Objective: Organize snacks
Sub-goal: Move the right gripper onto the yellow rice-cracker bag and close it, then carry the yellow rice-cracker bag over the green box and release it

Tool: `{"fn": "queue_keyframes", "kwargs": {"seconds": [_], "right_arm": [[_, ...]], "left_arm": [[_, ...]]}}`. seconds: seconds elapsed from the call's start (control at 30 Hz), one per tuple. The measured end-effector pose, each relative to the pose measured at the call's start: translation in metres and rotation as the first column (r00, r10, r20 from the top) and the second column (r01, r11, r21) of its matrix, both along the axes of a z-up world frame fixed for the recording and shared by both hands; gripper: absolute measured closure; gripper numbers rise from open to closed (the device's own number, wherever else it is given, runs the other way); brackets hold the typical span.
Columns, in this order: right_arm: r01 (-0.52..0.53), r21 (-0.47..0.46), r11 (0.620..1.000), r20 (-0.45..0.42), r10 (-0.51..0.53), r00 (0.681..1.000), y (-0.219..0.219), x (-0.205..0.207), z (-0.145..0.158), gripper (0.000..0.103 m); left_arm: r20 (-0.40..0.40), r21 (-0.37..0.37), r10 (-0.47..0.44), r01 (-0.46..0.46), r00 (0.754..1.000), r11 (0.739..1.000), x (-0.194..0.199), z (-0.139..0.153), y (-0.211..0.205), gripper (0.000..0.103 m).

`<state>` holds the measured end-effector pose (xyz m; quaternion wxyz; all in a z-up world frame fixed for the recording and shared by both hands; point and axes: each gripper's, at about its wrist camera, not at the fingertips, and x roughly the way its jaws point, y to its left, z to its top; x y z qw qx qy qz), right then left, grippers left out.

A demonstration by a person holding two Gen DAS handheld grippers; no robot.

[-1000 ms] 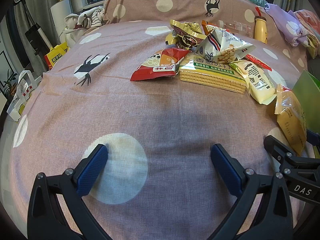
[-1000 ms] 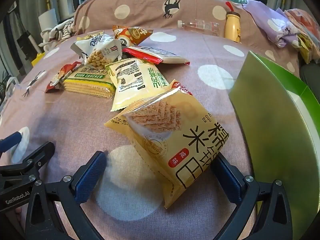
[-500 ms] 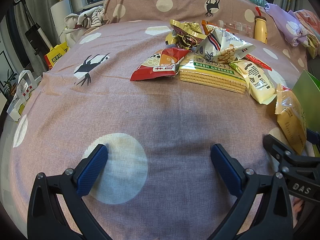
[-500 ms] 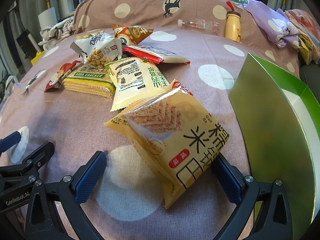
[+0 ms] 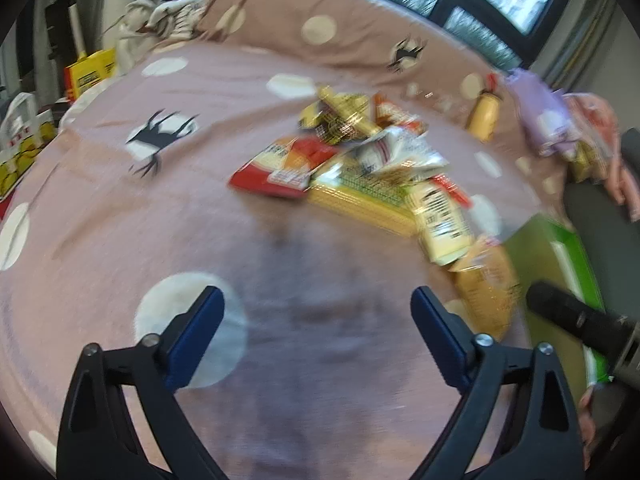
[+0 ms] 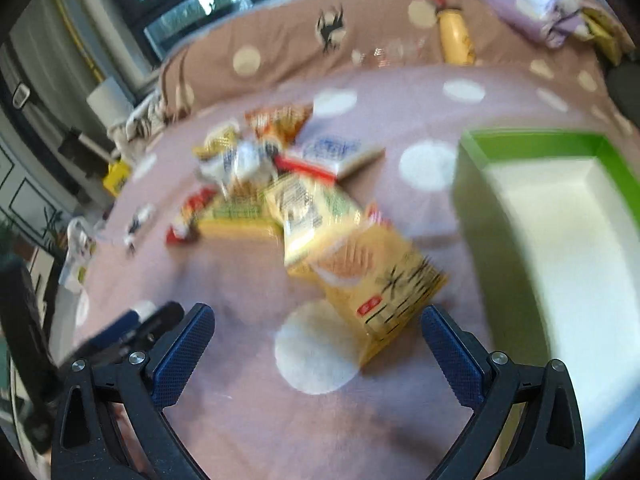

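Nothing is sorted yet: green box point(image 6: 532, 240) (beside the right claw point(image 6: 316, 344), wide, empty) holds nothing; left claw point(image 5: 316, 320) is closing on nothing; snacks point(image 6: 280, 200) lie ahead.

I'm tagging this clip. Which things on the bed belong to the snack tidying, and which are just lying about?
Job:
yellow rice cracker bag
soda cracker pack
red snack bag
green box

Lying about:
yellow bottle
purple cloth bundle

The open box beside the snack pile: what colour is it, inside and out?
The box has green walls and a white floor; the right wrist view shows it best.
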<state>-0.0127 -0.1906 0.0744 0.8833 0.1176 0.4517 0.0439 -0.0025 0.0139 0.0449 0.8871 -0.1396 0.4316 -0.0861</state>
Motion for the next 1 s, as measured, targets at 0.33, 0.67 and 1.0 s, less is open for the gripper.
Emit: {"fn": "queue_keyframes", "kwargs": {"seconds": [0.33,0.67,1.0], "right_arm": [[0.051,0.042,0.998,-0.089,-0.047,0.995,-0.01,0.046,-0.013,0.029],[0.028,0.001,1.0,-0.124,-0.027,0.992,-0.022,0.061,-0.035,0.029],[-0.062,0.174,0.983,-0.151,0.088,0.985,-0.012,0.037,-0.044,0.038]], "left_arm": [[0.02,-0.161,-0.152,0.153,0.988,0.975,0.006,0.011,-0.035,0.045],[0.02,-0.173,-0.27,0.269,0.963,0.947,-0.001,0.004,-0.071,0.05],[-0.009,-0.165,-0.311,0.306,0.95,0.938,0.0,-0.009,-0.085,0.072]]}}
